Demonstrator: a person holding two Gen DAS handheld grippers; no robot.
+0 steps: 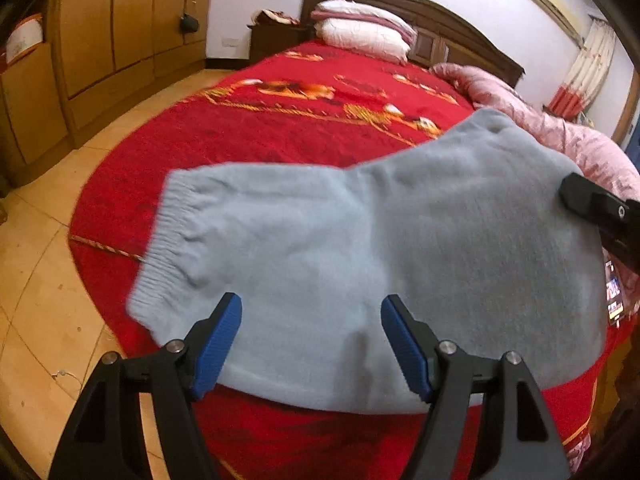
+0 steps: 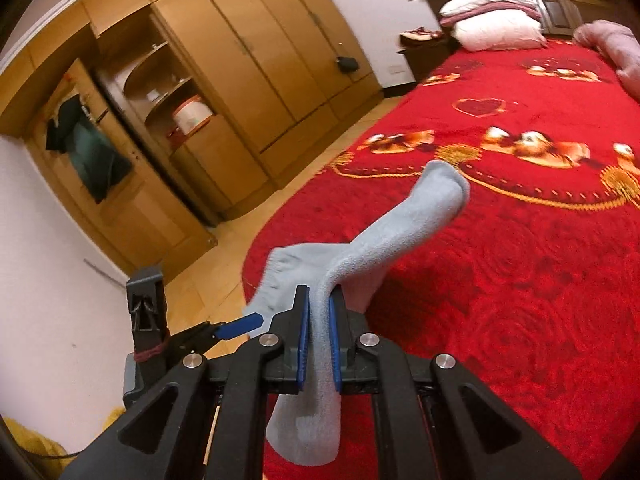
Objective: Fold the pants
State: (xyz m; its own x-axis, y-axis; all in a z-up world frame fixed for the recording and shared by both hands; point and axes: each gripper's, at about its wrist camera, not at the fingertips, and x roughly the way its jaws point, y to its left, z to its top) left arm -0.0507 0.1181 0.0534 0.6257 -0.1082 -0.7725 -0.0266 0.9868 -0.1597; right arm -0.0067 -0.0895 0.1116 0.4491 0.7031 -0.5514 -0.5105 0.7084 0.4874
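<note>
Red bedspread [image 1: 280, 136] carries the pale-blue pants [image 1: 360, 240], already doubled, near its foot edge. Right gripper [image 2: 319, 320] is clamped on fabric at three o'clock; left gripper [image 1: 311, 344] gapes at six — next, probably, carrying the fold across.

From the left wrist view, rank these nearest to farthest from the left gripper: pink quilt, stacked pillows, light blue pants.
1. Light blue pants, directly under the left gripper, whose jaws stand open.
2. Pink quilt, bunched on the bed's far right side.
3. Stacked pillows, at the headboard, farthest back.
</note>
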